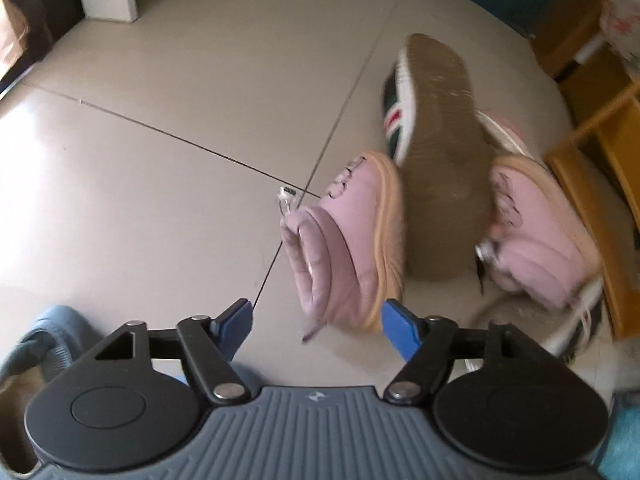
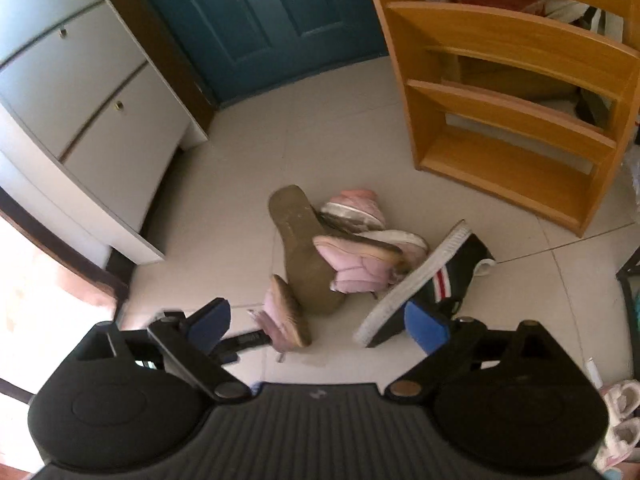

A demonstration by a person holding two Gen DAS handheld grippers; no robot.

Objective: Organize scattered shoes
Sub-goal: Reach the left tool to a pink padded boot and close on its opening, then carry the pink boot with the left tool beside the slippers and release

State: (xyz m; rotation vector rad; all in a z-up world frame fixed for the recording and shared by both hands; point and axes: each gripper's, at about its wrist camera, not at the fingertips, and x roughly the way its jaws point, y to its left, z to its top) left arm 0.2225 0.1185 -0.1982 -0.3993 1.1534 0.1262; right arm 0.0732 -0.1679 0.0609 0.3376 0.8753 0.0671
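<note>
Left gripper [image 1: 318, 324]: blue-padded fingers are held apart, nothing clamped. A padded lilac boot [image 1: 348, 240] with a tan sole rim is seen just ahead of the fingertips, nearer the right one, lying on its side on the smooth grey floor tiles [image 1: 160, 184]. Beyond it a long flat brown sole [image 1: 444, 152] is turned up, with a striped dark sneaker edge beside it. A second lilac boot [image 1: 536, 232] is seen past the right finger.

Right gripper [image 2: 320, 328]: fingers are spread wide, empty. The whole pile is shown ahead between the fingers: two lilac boots, two pink shoes [image 2: 360, 208], and a dark sneaker [image 2: 432, 280] with a white ribbed sole, tipped up by the right fingertip.

Only in the right view: the wooden shoe rack [image 2: 516, 92] with slanted shelves beyond the right finger, a teal door [image 2: 256, 20], grey drawers [image 2: 84, 112]. The other gripper's arm is seen by the left fingertip.
</note>
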